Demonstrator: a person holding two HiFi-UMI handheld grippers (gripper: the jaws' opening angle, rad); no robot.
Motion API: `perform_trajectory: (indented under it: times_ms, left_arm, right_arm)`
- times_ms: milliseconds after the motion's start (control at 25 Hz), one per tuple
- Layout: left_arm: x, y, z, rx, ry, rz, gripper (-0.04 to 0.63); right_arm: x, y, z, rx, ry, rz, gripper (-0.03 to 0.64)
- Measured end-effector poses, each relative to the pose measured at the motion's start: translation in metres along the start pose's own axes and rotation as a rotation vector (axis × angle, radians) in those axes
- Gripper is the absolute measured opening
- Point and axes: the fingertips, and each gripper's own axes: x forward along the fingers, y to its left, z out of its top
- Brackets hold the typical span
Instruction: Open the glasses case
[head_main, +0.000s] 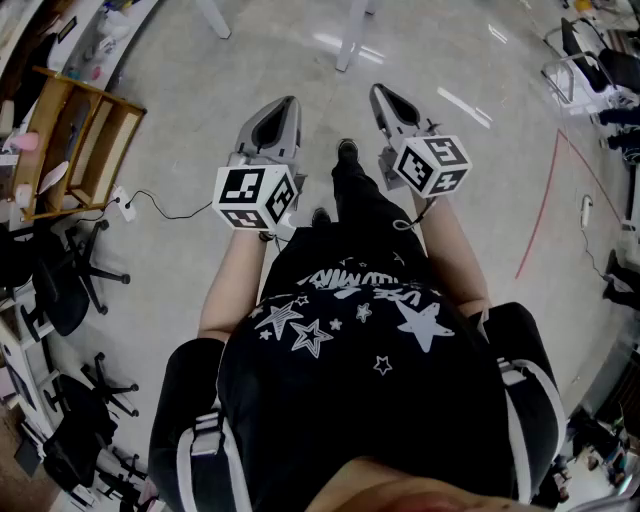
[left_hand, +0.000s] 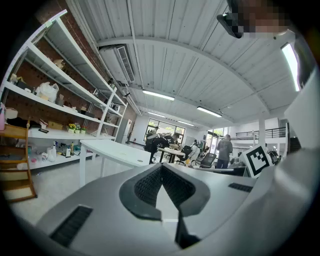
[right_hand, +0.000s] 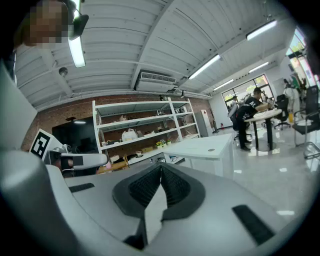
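Note:
No glasses case shows in any view. In the head view the person stands on a bare floor and holds both grippers out in front at waist height. My left gripper (head_main: 286, 106) has its jaws together with nothing between them, and its own view shows the dark pads (left_hand: 150, 186) meeting at the tip of my left gripper (left_hand: 161, 168). My right gripper (head_main: 381, 95) is likewise shut and empty, with the pads (right_hand: 176, 186) closing to a point at the tip of my right gripper (right_hand: 161, 168). Both point out level across the room.
A white table (left_hand: 118, 151) stands ahead, also seen as the white table (right_hand: 205, 147) from the right. Metal shelves (left_hand: 50, 95) line the brick wall. A wooden rack (head_main: 70, 140) and office chairs (head_main: 60, 290) are at the left. People sit at desks (left_hand: 172, 149) far off.

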Motion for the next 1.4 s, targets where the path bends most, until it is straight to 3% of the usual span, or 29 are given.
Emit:
perform_trajectory:
  times_ms: [520, 1400]
  left_arm:
    - [0.063, 0.055, 0.026, 0.018, -0.031, 0.058, 0.012]
    - [0.309, 0.178, 0.070, 0.027, 0.026, 0.109, 0.012]
  right_arm:
    - [0.084, -0.051, 0.041, -0.029, -0.034, 0.019, 0.008]
    - [0.315, -0.218, 0.123, 0.024, -0.005, 0.042, 0.008]
